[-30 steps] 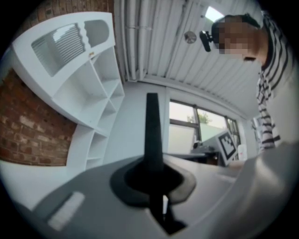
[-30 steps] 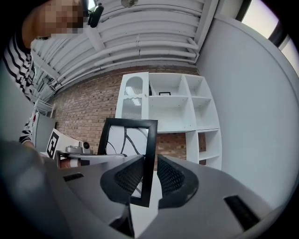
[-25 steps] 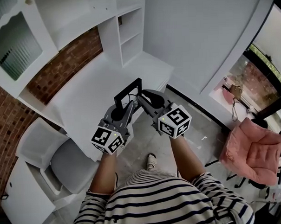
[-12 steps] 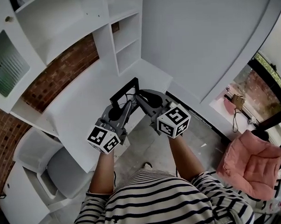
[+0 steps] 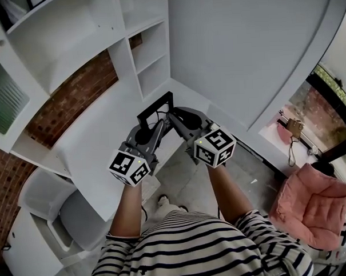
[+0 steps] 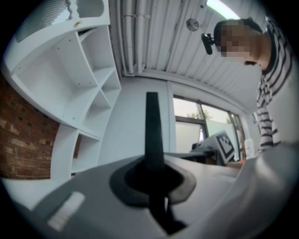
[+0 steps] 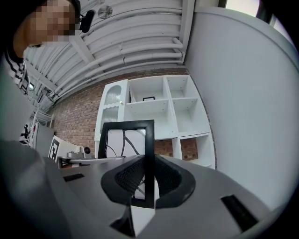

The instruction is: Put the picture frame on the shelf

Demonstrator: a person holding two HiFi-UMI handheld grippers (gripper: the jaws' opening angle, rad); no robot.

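Observation:
A black picture frame (image 5: 156, 109) with a white picture of dark curved lines hangs over the edge of the white desk (image 5: 99, 143), held from both sides. My left gripper (image 5: 159, 128) is shut on its left edge. In the left gripper view the frame (image 6: 152, 130) appears edge-on as a dark bar between the pads of that gripper (image 6: 152, 175). My right gripper (image 5: 171, 115) is shut on the right rail of the frame (image 7: 125, 140), pinched between its ribbed pads (image 7: 128, 179). The white shelf unit (image 5: 149, 55) stands beyond the frame, with its open compartments (image 7: 163, 112) facing me.
A brick wall (image 5: 74, 93) runs behind the desk. A grey chair (image 5: 67, 208) sits at lower left and a pink armchair (image 5: 313, 203) at right. A tall white panel (image 5: 243, 45) borders the shelf on the right. A small dark frame (image 7: 148, 98) stands in an upper compartment.
Both grippers have carried the frame a little up and toward the shelf unit. The shelf and desk have slid down and closer in the head view. The grips look the same.

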